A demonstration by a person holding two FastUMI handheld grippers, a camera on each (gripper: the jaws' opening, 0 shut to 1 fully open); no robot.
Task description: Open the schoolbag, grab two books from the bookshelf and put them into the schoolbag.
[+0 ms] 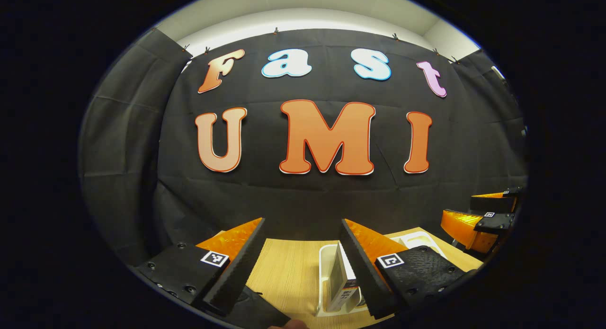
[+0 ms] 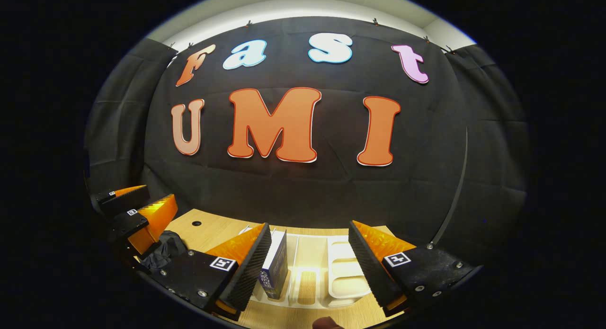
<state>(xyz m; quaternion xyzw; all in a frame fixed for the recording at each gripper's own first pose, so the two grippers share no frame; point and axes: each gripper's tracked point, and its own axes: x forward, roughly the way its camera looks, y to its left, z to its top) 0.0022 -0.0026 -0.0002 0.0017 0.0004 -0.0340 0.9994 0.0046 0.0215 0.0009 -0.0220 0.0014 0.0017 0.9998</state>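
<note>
Holding both claws raised and spread, you pinch nothing: your left claw [image 1: 303,267] hangs above the wooden surface [image 1: 284,272], your right claw [image 2: 310,267] above the white bookshelf [image 2: 341,272]. One book [image 2: 277,267] stands upright in the rack's left slot, just beside your right claw's left finger; the other slots look bare. The schoolbag is probably the dark fabric [image 2: 163,251] bunched by your left claw, but whether it is open, or holds a book, is hidden. By my reading, at least this book is left to pack.

Book [image 2: 276,267] upright in bookshelf [image 2: 343,272] on table [image 2: 213,229]; schoolbag [image 2: 163,251], probably, left.
</note>
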